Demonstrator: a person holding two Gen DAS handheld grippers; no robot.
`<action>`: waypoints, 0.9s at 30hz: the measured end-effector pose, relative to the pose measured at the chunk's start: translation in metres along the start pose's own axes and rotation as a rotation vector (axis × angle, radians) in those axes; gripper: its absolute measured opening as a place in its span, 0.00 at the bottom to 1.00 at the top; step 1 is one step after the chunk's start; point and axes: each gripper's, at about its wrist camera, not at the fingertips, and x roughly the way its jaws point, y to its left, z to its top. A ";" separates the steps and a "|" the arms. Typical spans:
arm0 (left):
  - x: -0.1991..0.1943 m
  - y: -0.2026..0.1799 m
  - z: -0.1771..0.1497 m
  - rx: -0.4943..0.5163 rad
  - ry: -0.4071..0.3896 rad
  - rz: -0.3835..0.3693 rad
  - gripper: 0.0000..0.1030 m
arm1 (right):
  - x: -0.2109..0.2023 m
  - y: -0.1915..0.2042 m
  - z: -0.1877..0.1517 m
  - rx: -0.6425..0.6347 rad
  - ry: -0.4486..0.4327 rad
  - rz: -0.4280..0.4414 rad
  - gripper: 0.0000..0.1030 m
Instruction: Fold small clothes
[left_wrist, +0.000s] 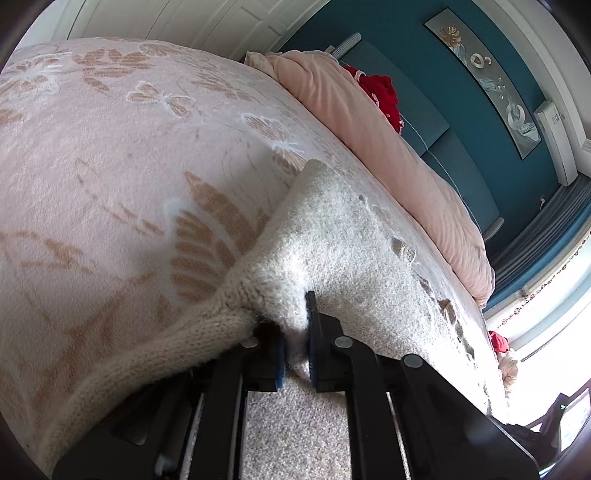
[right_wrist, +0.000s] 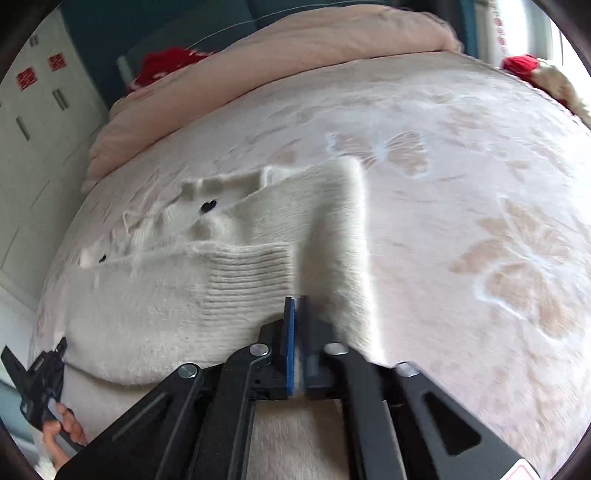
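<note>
Bed blanket (right_wrist: 480, 184); left tool (left_wrist: 295, 332) pinching sweater (right_wrist: 166, 314) edge.

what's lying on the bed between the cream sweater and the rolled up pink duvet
Nothing: in the right wrist view only bare butterfly blanket lies between the cream sweater and the pink duvet.

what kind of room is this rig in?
Almost certainly a bedroom in a home. The cream sweater lies on a bed covered by a pink butterfly-pattern blanket, with a bunched pink duvet against a padded teal headboard, and white wardrobe doors beside the bed.
</note>
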 end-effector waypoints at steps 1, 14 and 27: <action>0.001 0.000 0.000 0.002 0.000 0.002 0.09 | -0.007 0.010 -0.008 -0.066 0.007 0.009 0.09; -0.098 0.004 0.006 0.044 0.170 0.007 0.63 | -0.141 -0.046 -0.098 -0.002 0.060 -0.005 0.55; -0.252 0.063 -0.079 0.118 0.313 0.093 0.88 | -0.174 -0.059 -0.251 0.162 0.223 0.058 0.60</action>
